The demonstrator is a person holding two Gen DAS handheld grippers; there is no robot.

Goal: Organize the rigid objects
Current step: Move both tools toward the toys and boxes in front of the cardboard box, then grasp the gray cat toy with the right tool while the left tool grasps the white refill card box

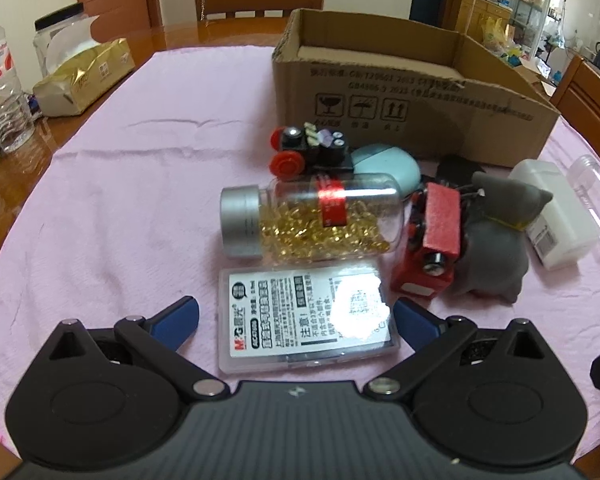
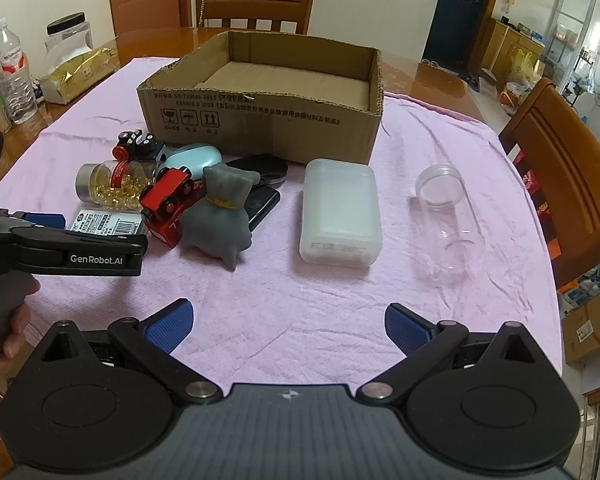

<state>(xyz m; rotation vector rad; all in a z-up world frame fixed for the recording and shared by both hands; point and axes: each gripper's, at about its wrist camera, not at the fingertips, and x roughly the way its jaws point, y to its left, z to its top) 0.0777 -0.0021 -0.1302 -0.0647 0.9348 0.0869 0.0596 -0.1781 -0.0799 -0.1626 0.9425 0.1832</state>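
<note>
A clear plastic case with a printed label (image 1: 306,316) lies flat between the blue fingers of my left gripper (image 1: 296,322), which stands open around it. Behind it lie a capsule bottle with a silver cap (image 1: 308,216), a red toy train (image 1: 430,240), a black toy train (image 1: 312,148), a grey cat figure (image 1: 496,236) and a teal oval case (image 1: 384,164). The open cardboard box (image 2: 260,116) stands at the back. My right gripper (image 2: 288,326) is open over bare cloth, short of a white plastic box (image 2: 340,212) and a clear tube (image 2: 448,216).
A pink cloth (image 2: 300,300) covers the wooden table. A gold bag (image 1: 84,76), a jar and a water bottle (image 1: 0,88) stand at the far left. Wooden chairs (image 2: 560,172) stand at the back and right. A black flat item (image 2: 264,200) lies behind the cat figure.
</note>
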